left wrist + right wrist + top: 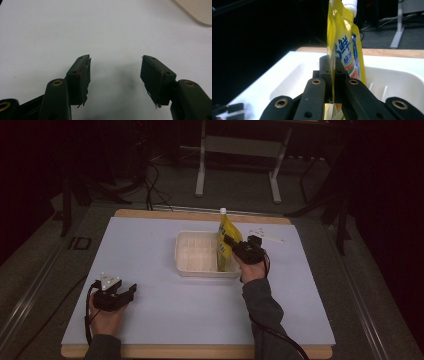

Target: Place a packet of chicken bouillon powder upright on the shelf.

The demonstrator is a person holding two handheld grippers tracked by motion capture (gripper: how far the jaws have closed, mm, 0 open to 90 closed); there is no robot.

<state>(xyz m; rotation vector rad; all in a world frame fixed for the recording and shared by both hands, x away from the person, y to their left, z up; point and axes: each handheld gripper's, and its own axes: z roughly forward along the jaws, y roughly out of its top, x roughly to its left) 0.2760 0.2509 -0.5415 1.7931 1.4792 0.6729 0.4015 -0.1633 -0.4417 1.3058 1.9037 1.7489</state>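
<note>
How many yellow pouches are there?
1. The yellow pouch stands upright at the right end of the white tray, pinched by the right gripper. Nothing else yellow shows, though the tray's near wall could hide something lying flat.

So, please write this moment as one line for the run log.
right gripper: shut on yellow spouted pouch, upright in white tray | left gripper: open, empty, over table

The high view is dim, its surroundings nearly black. Between the left fingers (80, 80) a soft shadow falls on the bright desk (50, 30); the near fingers blur.
</note>
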